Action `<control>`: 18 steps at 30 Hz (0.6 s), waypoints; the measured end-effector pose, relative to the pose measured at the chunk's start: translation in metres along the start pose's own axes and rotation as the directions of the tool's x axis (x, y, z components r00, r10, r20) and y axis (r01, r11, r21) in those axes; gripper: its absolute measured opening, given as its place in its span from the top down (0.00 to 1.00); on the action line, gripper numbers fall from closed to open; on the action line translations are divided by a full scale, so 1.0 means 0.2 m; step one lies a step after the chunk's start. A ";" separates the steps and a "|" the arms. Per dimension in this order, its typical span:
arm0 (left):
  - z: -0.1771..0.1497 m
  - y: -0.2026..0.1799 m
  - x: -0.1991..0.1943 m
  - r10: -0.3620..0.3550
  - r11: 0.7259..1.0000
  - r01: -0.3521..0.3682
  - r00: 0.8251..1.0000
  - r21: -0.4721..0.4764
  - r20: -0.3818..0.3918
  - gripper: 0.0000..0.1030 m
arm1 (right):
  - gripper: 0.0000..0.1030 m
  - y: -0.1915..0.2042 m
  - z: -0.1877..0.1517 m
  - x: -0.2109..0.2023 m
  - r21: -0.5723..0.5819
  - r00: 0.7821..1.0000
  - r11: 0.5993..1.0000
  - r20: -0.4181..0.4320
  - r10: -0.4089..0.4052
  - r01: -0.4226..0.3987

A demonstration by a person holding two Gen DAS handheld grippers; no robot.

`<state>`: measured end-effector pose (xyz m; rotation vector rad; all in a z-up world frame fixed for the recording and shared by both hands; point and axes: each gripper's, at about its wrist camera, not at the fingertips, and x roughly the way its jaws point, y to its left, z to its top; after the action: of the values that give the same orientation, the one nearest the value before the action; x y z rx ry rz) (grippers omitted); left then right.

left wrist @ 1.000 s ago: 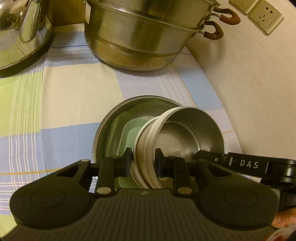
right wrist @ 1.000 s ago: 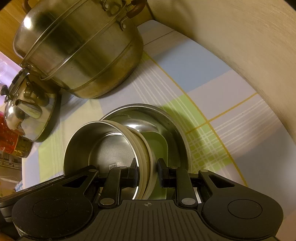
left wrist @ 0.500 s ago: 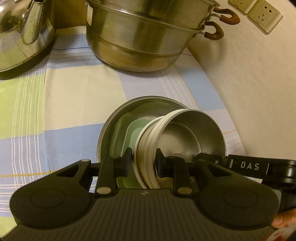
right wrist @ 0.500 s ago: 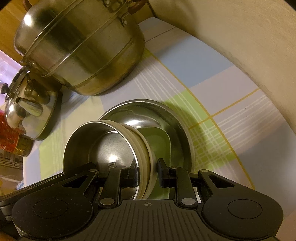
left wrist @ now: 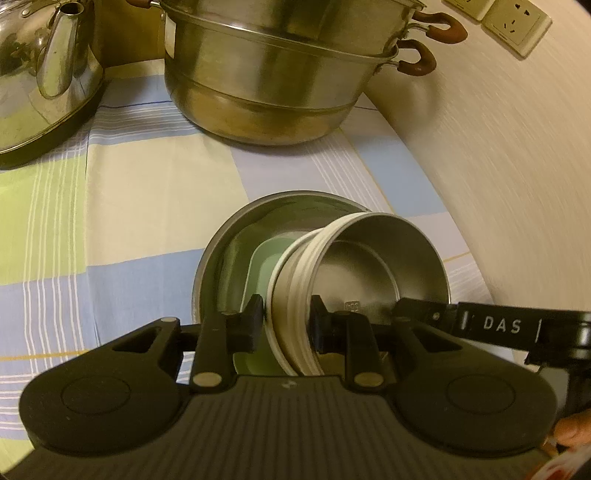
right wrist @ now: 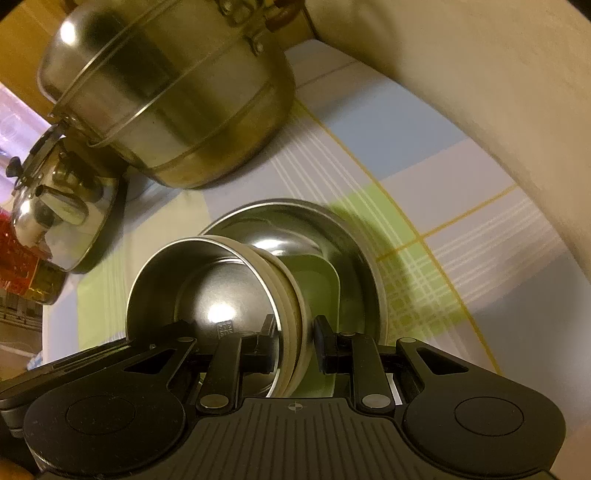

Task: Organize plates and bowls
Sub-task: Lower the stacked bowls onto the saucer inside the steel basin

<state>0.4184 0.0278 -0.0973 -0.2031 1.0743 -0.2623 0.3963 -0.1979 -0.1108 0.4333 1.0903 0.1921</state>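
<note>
A bowl, cream outside and steel inside, hangs tilted between both grippers. My left gripper is shut on its near wall, one pad outside and one inside. My right gripper is shut on the opposite wall of the same bowl. Just under it sits a wide steel bowl on the cloth, with a pale green square plate lying inside. In the right wrist view the steel bowl and green plate sit behind the held bowl.
A large two-tier steel steamer pot stands at the back and a steel kettle at the back left, both on the checked tablecloth. A wall with sockets runs close along the right.
</note>
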 end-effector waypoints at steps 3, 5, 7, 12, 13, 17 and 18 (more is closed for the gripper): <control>0.00 -0.01 -0.01 0.003 1.000 -0.004 1.000 0.008 0.012 0.77 | 0.79 0.00 0.00 -0.03 -0.014 1.000 1.000 0.019 0.010 -0.010; 0.00 -0.01 -0.02 0.004 1.000 -0.005 1.000 0.017 0.022 0.77 | 0.79 0.00 -0.01 -0.04 -0.020 0.999 1.000 0.033 0.020 -0.019; -0.01 -0.01 -0.04 0.004 1.000 -0.005 1.000 0.023 0.030 0.76 | 0.79 0.00 -0.01 -0.06 -0.025 0.999 0.999 0.041 0.028 -0.027; -0.03 -0.01 -0.09 0.000 0.999 -0.002 0.998 0.034 0.059 0.76 | 0.79 -0.01 -0.03 -0.08 -0.024 0.997 0.999 0.057 0.044 -0.043; -0.03 -0.01 -0.11 0.001 0.999 -0.003 0.998 0.039 0.067 0.76 | 0.79 -0.02 -0.03 -0.08 -0.021 0.997 0.999 0.060 0.049 -0.048; -0.05 -0.02 -0.16 0.001 0.998 -0.006 0.996 0.056 0.091 0.77 | 0.79 -0.04 -0.05 -0.09 -0.001 0.995 0.997 0.068 0.071 -0.072; -0.05 -0.02 -0.17 0.000 0.998 -0.005 0.996 0.059 0.092 0.77 | 0.79 -0.05 -0.06 -0.09 0.006 0.994 0.997 0.071 0.079 -0.079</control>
<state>0.3942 0.0343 -0.0732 -0.1597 0.9740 -0.2796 0.3766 -0.2107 -0.1049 0.4883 1.0059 0.2401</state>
